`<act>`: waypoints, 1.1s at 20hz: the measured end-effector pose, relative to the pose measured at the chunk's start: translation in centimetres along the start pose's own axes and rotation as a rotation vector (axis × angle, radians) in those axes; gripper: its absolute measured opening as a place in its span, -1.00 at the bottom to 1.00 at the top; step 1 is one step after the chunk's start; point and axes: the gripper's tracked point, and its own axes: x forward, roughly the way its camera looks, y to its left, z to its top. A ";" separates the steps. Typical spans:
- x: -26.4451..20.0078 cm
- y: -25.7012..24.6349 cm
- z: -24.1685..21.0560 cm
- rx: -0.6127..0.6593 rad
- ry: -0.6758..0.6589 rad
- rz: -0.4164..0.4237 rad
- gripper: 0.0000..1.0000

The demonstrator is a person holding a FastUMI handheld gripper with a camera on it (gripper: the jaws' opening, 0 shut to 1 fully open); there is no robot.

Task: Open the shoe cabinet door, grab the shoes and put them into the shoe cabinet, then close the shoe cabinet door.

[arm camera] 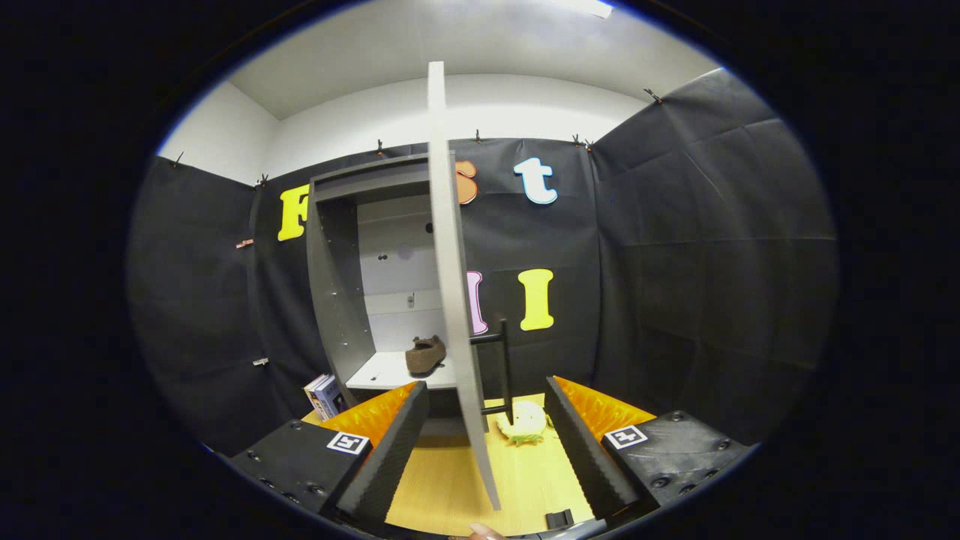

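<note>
Shoe (425, 355) inside cabinet (337, 300) — door (450, 285) edge-on between spread fingers (390, 442).

table (450, 480): light wood | on it: shoe cabinet (337, 300), books (324, 395) beside cabinet, pale round item (525, 421) | cabinet shelf (382, 371): brown shoe (425, 355)

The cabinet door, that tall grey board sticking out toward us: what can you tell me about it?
The cabinet door is a thin, flat grey panel, seen nearly edge-on, swung wide open from the shoe cabinet. A black bar handle stands off its right face. Its edge reaches between the open tongs, neither finger touching it. Behind it, a brown shoe sits on the shelf.
</note>
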 end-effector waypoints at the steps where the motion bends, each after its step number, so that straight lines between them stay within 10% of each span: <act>1: 0.4 -0.6 -0.1 0.007 -0.002 0.005 0.96; 22: 6.5 -1.1 -1.8 0.039 0.056 0.132 0.95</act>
